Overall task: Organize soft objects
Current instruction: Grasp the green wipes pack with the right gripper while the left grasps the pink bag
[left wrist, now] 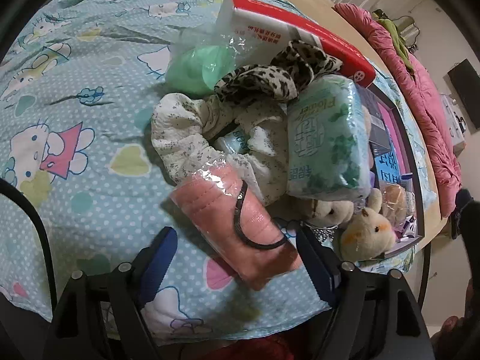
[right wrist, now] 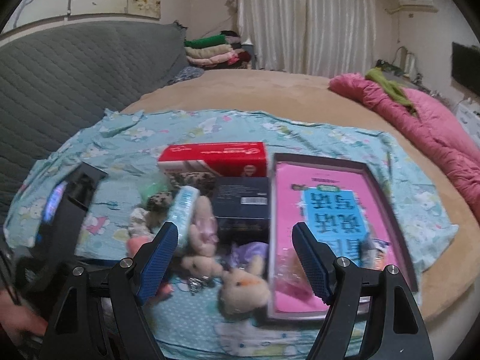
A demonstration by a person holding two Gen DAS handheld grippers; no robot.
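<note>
L gripper (left wrist: 237,267) is sitting wide open w/ blue pads apart, gripping nothing; the pink folded cloth in clear plastic wrap (left wrist: 237,225), w/ a thin black elastic band (left wrist: 243,222) lying over it, is reaching in btwn the fingers, contact w/ pads unclear. R gripper (right wrist: 235,255) is also gaping wide & holding nothing, hovering over the pile.

Soft stuff is lying heaped on the light-blue cartoon-print cloth (left wrist: 75,90): white floral fabric scrunchie (left wrist: 192,132), leopard-print scrunchie (left wrist: 270,78), green item in a clear bag (left wrist: 195,72), green-and-white tissue pack (left wrist: 327,138) leaning upright, cream plush bear (left wrist: 330,210) & beige plush animal w/ orange cheek (left wrist: 369,234) just beside each other.

Red-and-white cardboard box (right wrist: 216,157) is sitting behind the pile; dark navy box (right wrist: 241,207) is standing next to the shallow dark-rimmed tray w/ pink lining (right wrist: 384,210). Tray is holding a blue printed sheet (right wrist: 336,219) & some small wrapped items, too blurred to ID.

Pink quilted blanket (right wrist: 420,114) is lying well apart on the tan bed.
</note>
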